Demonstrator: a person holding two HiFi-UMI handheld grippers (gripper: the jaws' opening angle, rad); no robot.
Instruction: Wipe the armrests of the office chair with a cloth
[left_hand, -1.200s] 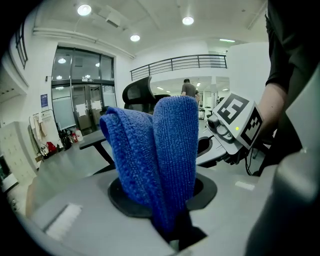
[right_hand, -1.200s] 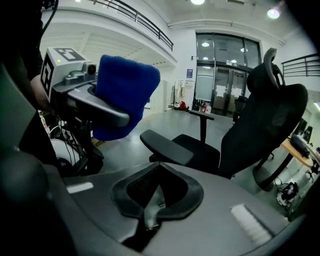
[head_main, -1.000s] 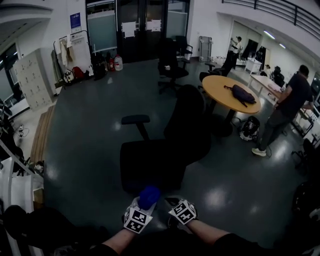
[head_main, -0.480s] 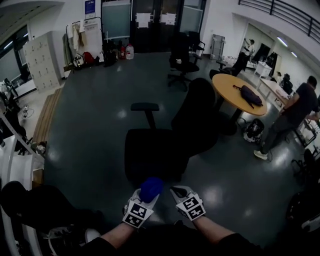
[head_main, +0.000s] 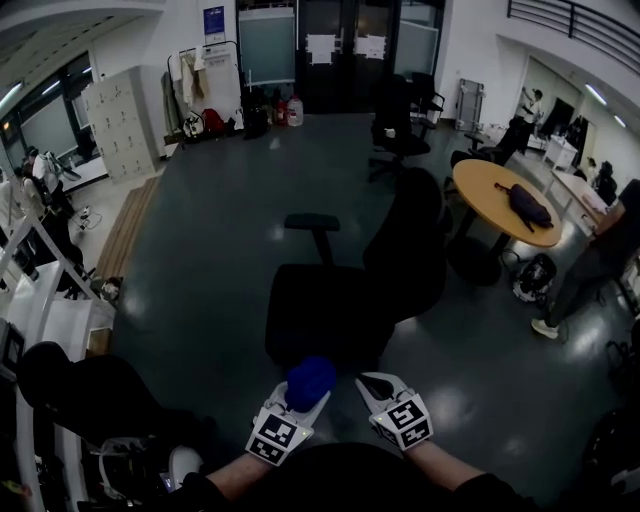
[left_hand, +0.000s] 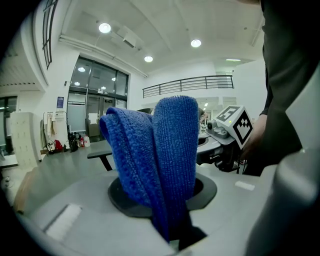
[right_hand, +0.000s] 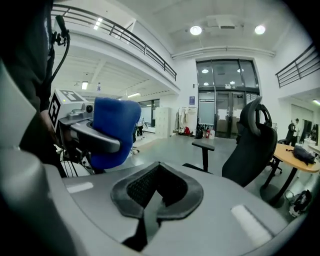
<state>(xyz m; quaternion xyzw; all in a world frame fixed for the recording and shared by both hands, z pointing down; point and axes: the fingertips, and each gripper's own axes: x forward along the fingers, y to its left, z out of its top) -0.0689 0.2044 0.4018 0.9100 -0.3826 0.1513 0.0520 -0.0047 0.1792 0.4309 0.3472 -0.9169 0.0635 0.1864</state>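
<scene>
A black office chair (head_main: 350, 290) stands in front of me on the dark floor, its back toward the right. One armrest (head_main: 312, 222) sticks up on its far left side; the same armrest (right_hand: 203, 145) shows in the right gripper view. My left gripper (head_main: 297, 392) is held low near my body, shut on a folded blue cloth (head_main: 309, 379) that bulges from its jaws. The cloth (left_hand: 160, 165) fills the middle of the left gripper view. My right gripper (head_main: 378, 386) is beside it, shut with nothing between its jaws. Both hover short of the seat's near edge.
A round wooden table (head_main: 505, 205) with a dark bag stands at the right, and a person (head_main: 600, 250) is beside it. Another black chair (head_main: 400, 130) stands farther back. White equipment (head_main: 40, 300) and lockers (head_main: 120, 120) line the left side.
The view has shifted so the chair and floor slid rightward in the picture. Both grippers keep their pose close to my body, the cloth still held in the left one.
</scene>
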